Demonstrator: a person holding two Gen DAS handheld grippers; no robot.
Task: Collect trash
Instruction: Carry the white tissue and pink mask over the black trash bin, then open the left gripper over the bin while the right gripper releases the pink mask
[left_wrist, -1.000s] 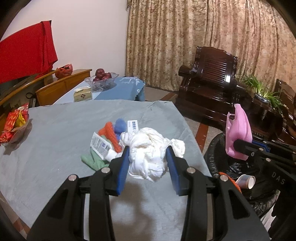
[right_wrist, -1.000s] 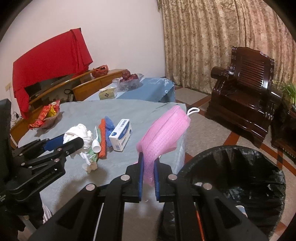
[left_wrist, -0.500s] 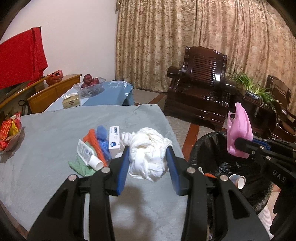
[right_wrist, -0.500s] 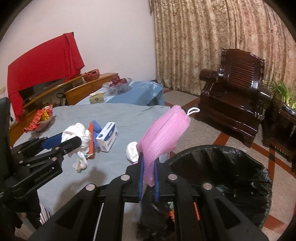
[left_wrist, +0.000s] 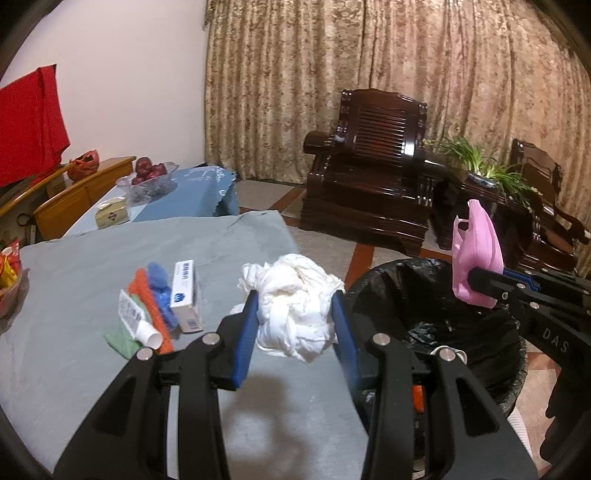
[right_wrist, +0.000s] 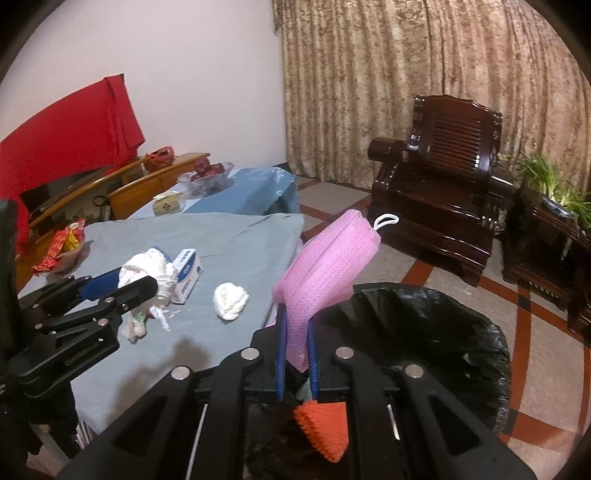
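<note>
My left gripper (left_wrist: 294, 304) is shut on a crumpled white plastic bag (left_wrist: 293, 306), held above the right edge of the grey-covered table (left_wrist: 92, 258). In the right wrist view that same left gripper (right_wrist: 136, 284) shows at the left with the white bag (right_wrist: 147, 267). My right gripper (right_wrist: 295, 332) is shut on a pink face mask (right_wrist: 327, 266) over the near rim of the black-lined trash bin (right_wrist: 424, 332). The left wrist view shows the pink mask (left_wrist: 476, 254) above the bin (left_wrist: 406, 291).
On the table lie a white-and-blue box (left_wrist: 184, 295), a tube (left_wrist: 136, 321), orange, blue and green scraps (left_wrist: 155, 295), and a white paper wad (right_wrist: 231, 300). A snack bowl (right_wrist: 61, 251) sits at the left edge. Dark wooden armchairs (left_wrist: 369, 184) and a plant (left_wrist: 487, 166) stand behind the bin.
Both grippers have moved to the right with their loads, away from the table's middle and toward the bin. The pink mask now hangs over the bin's rim.
</note>
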